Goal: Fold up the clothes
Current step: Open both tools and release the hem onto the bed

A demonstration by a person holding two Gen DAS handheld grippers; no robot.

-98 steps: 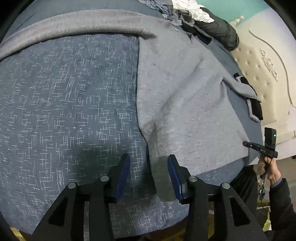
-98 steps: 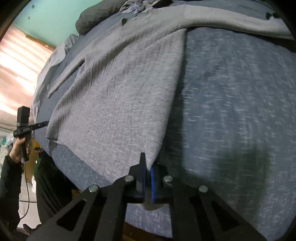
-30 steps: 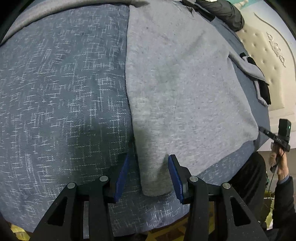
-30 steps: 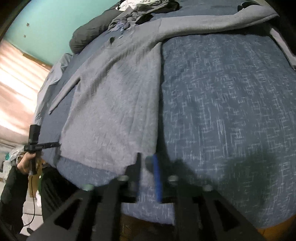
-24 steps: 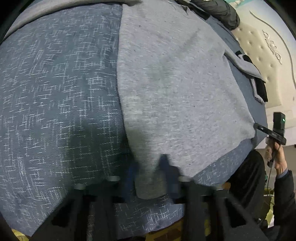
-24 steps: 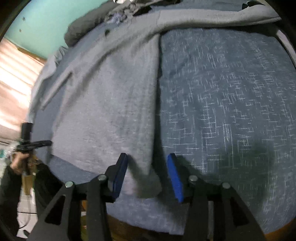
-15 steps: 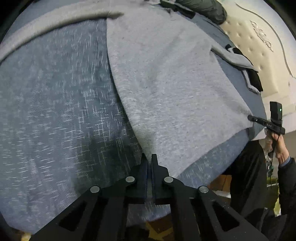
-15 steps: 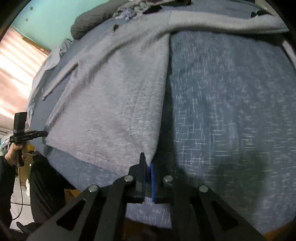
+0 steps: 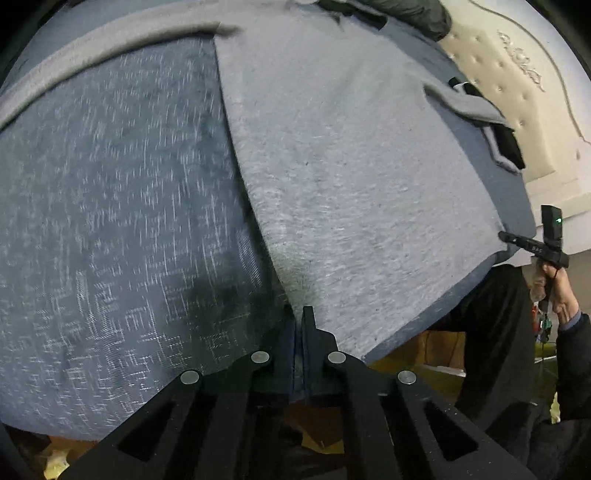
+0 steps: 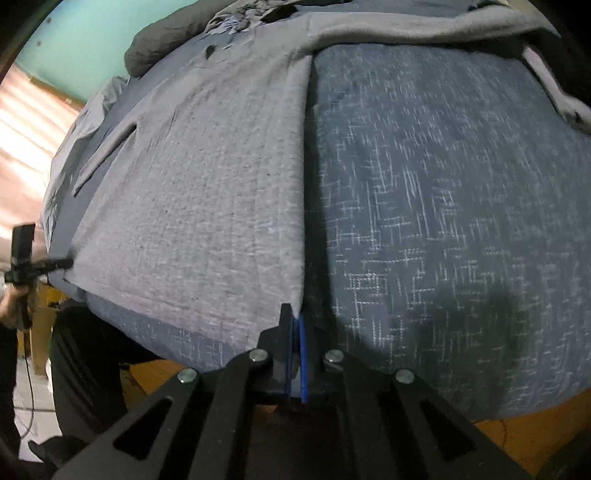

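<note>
Tongs (image 9: 298,325) (image 10: 293,321) pinch soft grey knit garment (image 9: 351,177) corners.

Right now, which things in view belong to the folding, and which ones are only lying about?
Belong to the job:
- grey sweater, spread on the bed
- left hand-held gripper, shut on its bottom corner
- right hand-held gripper, shut on the other bottom corner

Only lying about:
- clothes pile at the far end
- black garment near the headboard
- blue bedspread
</note>
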